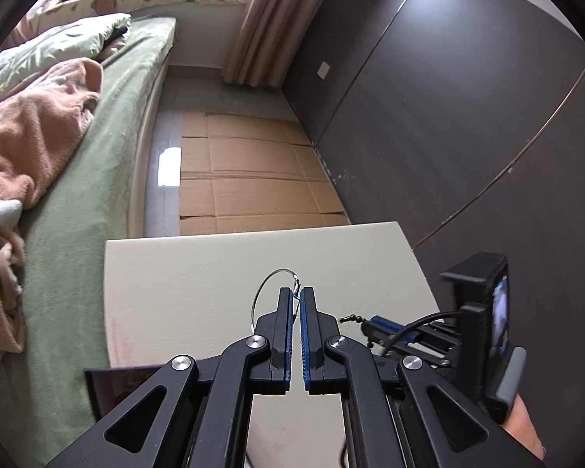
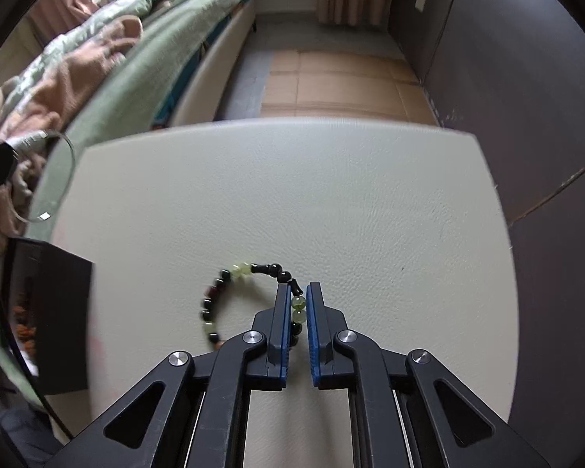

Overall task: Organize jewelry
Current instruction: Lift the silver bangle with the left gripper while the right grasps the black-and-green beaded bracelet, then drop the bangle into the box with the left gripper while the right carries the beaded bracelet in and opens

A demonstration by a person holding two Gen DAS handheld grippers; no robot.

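Grippers (image 1: pixel 297 292) (image 2: pixel 300 288) both tilt downward, seemingly clamping bangle (image 1: pixel 265 284) and bracelet (image 2: pixel 230 300).

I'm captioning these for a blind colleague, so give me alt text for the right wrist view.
The right gripper is shut on a beaded bracelet of black and pale green beads lying on a cream table. At the left edge are a dark box and a thin metal bangle, with a green bed beyond.

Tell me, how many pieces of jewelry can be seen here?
2. A thin silver bangle is pinched at the left gripper tips above the white table. A beaded bracelet lies on the table, clamped in the right gripper. The dark box may hide more.
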